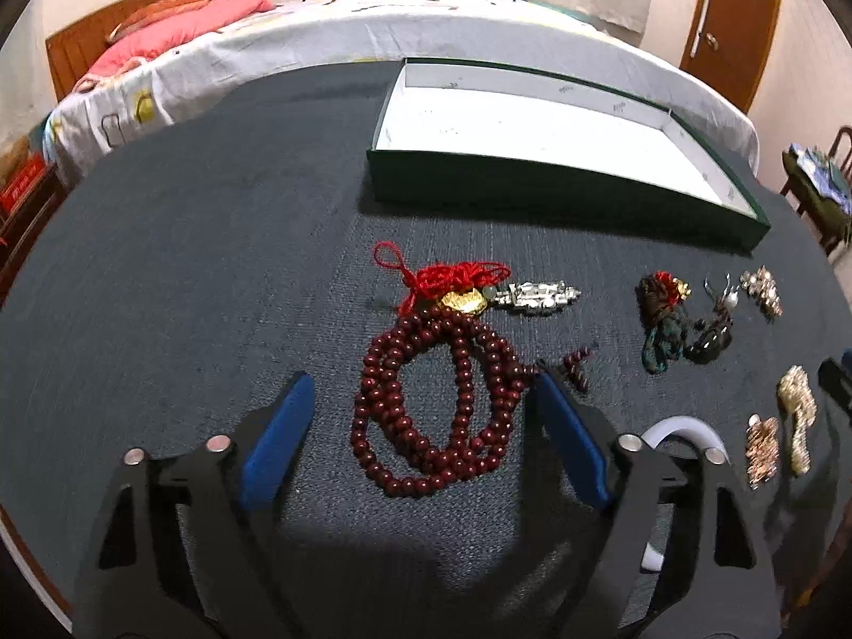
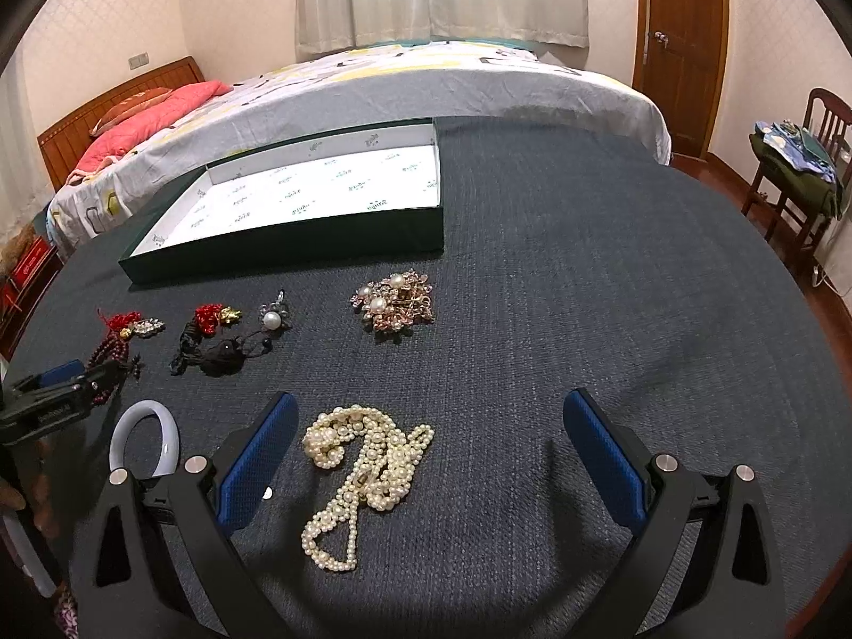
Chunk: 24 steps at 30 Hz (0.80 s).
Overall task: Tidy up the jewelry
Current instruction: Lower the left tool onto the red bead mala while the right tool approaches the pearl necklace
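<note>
- Left gripper (image 1: 420, 388): jaws spread, pads astride the coiled dark red bead necklace (image 1: 434, 404) on the dark cloth (image 1: 213, 266); no pad pressing it.
- White bangle (image 2: 142, 439): flat, between the two grippers.
- Right gripper (image 2: 428, 426): jaws spread wide around the pearl necklace (image 2: 362, 474), clear of it.
- Green box (image 2: 298, 245): open, far side, white lining bare.
- Pearl brooch (image 2: 394, 303): near the box's right corner.

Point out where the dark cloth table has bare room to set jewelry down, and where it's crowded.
Free: the white-lined green box is empty inside; the dark cloth right of the pearl-and-rhinestone brooch and white pearl necklace; also the stretch left of the dark red bead strand. Crowded: the row from the red-tasselled charm to the black cord piece and white bangle.
</note>
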Each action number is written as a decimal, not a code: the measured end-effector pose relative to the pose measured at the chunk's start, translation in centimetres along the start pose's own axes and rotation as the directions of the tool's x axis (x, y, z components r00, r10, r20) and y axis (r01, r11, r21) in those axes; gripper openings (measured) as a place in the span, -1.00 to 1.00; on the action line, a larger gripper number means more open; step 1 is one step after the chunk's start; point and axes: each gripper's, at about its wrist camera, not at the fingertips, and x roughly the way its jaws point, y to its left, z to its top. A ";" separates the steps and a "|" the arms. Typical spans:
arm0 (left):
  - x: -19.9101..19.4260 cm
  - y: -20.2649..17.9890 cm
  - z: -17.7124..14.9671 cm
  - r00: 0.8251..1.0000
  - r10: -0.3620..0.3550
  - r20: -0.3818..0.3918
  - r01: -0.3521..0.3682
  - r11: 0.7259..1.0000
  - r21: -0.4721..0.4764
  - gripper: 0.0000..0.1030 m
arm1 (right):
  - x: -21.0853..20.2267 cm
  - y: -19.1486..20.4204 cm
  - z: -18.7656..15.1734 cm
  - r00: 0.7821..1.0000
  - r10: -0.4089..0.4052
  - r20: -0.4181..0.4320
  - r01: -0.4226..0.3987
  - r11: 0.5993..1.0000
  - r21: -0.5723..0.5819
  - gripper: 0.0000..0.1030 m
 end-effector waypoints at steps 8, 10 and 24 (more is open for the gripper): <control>-0.7 0.0 -0.3 1.000 -0.003 0.018 0.003 1.000 0.023 -0.12 | 0.2 -0.1 -0.1 1.000 0.003 -0.008 -0.003 1.000 0.007 0.88; -0.9 -0.1 -0.4 1.000 -0.003 0.020 0.002 1.000 0.030 -0.27 | 0.3 -0.2 -0.1 1.000 0.005 -0.007 -0.005 1.000 0.009 0.88; -1.7 0.4 -1.3 1.000 -0.011 0.023 0.011 1.000 0.015 -0.74 | 0.6 -0.2 -0.2 1.000 0.006 -0.013 -0.006 1.000 0.002 0.88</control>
